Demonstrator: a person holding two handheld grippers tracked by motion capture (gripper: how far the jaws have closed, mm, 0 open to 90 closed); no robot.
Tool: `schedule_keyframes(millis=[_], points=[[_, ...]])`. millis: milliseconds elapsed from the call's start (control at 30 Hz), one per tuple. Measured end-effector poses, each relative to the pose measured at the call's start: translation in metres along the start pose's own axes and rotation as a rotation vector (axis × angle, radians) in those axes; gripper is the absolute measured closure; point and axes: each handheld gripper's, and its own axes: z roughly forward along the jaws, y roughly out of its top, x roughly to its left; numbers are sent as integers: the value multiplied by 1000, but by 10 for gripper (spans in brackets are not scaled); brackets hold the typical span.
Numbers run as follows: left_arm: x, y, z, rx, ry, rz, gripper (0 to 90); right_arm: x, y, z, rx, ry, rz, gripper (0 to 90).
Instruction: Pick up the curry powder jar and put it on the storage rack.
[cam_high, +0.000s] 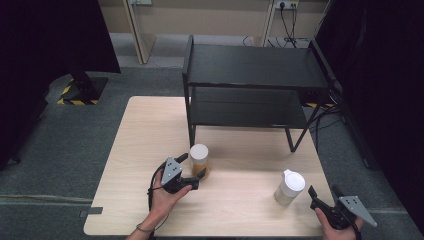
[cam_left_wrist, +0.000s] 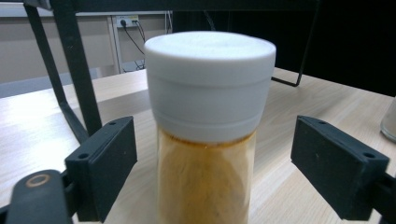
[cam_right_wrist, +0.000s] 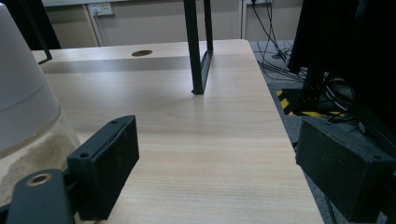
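A clear jar of orange powder with a white round lid (cam_high: 200, 160) stands upright on the wooden table (cam_high: 145, 130), just in front of the rack. My left gripper (cam_high: 192, 165) reaches it from the near left, and the jar (cam_left_wrist: 208, 130) stands between its jaws. In the left gripper view a gap shows on each side, so the pads are off the glass. A second jar with pale powder and a white spouted lid (cam_high: 289, 187) stands at the near right. My right gripper (cam_high: 323, 192) is open just right of that jar (cam_right_wrist: 28, 116), with nothing between its jaws.
A black two-tier metal rack (cam_high: 250, 65) stands on the table's far half, its legs (cam_right_wrist: 198, 56) ahead of the right gripper. The table's right edge (cam_right_wrist: 285, 140) runs close by the right gripper. Cables and dark curtains lie beyond on the floor.
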Motion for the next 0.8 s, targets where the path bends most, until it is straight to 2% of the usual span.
schedule_keyframes(millis=[633,800], points=[[-3,11,15,26,20,-6,259,-1,0,0,1,3,8,136],[-3,11,17,27,25,-31,282,-1,0,0,0,3,9,136]])
